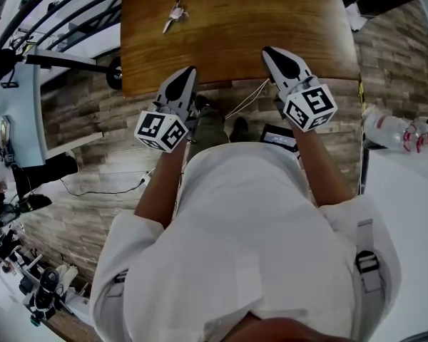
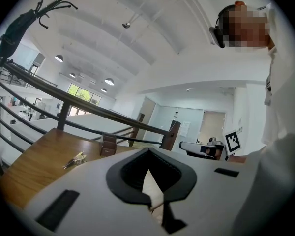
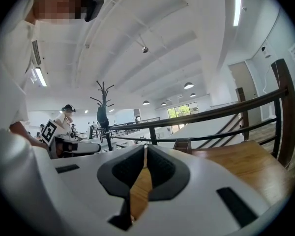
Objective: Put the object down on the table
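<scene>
The left hand-held gripper (image 1: 190,71) and the right hand-held gripper (image 1: 269,51) were closed and empty. A small silvery object (image 1: 175,14) lay far-left on the wooden bench (image 1: 271,20).

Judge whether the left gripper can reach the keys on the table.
Probably yes: the left gripper, jaws together, hangs over the near edge of the table, with only bare wood between it and the keys.
</scene>
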{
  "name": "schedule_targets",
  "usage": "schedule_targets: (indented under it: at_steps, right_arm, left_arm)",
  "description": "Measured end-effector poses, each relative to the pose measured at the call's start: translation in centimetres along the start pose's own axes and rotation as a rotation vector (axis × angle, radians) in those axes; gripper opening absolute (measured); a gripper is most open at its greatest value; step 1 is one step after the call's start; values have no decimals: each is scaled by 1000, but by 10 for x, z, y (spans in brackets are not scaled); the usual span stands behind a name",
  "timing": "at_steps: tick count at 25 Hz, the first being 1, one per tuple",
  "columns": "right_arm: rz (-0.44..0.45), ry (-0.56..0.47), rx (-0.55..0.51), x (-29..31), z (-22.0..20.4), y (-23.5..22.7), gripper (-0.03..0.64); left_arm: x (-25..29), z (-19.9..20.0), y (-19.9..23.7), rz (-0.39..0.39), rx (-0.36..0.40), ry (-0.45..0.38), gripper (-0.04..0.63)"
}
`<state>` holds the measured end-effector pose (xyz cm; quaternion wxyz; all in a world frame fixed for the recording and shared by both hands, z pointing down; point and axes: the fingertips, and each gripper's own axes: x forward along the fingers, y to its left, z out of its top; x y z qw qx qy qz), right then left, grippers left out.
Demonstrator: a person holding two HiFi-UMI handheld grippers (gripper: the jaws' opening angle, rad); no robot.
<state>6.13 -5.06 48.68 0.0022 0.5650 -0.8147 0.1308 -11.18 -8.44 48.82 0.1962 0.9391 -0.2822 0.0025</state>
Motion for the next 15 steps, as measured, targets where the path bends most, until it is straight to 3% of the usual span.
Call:
schedule_targets:
  at_steps: [15]
  right_arm:
    - [72, 12, 137, -15, -22, 7, 34]
  left_arm:
    - [-22, -23, -15, 38, -67, 20, 14]
